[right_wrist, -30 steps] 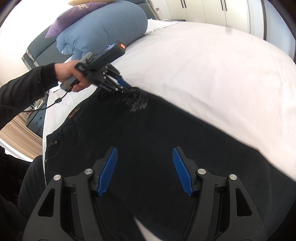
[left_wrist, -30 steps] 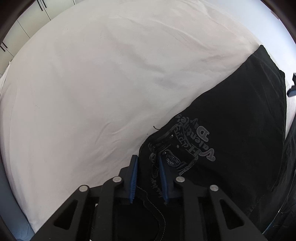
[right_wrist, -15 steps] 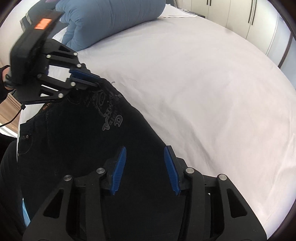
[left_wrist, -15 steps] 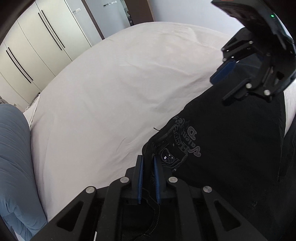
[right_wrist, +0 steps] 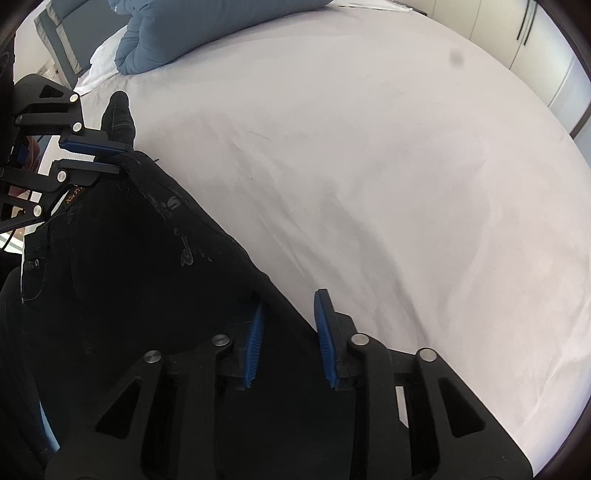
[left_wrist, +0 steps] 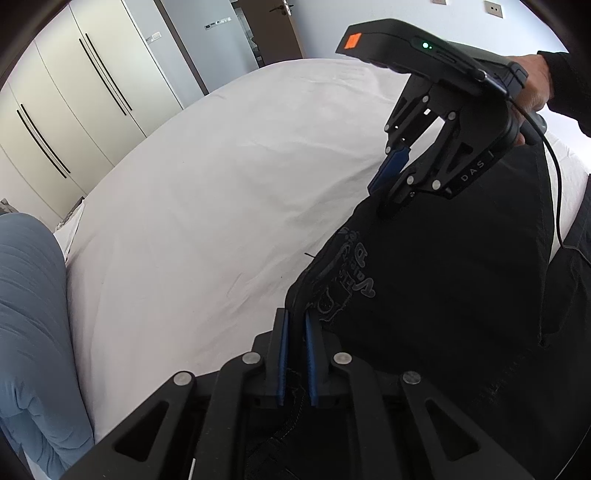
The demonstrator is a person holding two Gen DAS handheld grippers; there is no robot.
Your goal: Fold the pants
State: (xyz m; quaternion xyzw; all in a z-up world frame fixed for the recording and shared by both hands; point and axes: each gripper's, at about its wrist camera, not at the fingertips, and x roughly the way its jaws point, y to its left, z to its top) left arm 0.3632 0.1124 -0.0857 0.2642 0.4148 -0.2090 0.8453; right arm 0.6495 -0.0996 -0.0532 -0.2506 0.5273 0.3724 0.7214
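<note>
Black pants with a pale printed logo lie on the near side of a white bed. My left gripper is shut on the pants' edge by the logo. It also shows in the right wrist view, pinching that edge. In the right wrist view my right gripper straddles the pants' edge with its jaws partly closed, a gap still between the blue pads. In the left wrist view the right gripper sits at the pants' far edge.
A blue duvet lies at the head of the bed, also at the left in the left wrist view. White wardrobes stand beyond the bed. A hand holds the right gripper.
My left gripper closed on the pants' edge and lifted it. My right gripper narrowed its jaws and moved to the pants' edge, closer to the left gripper.
</note>
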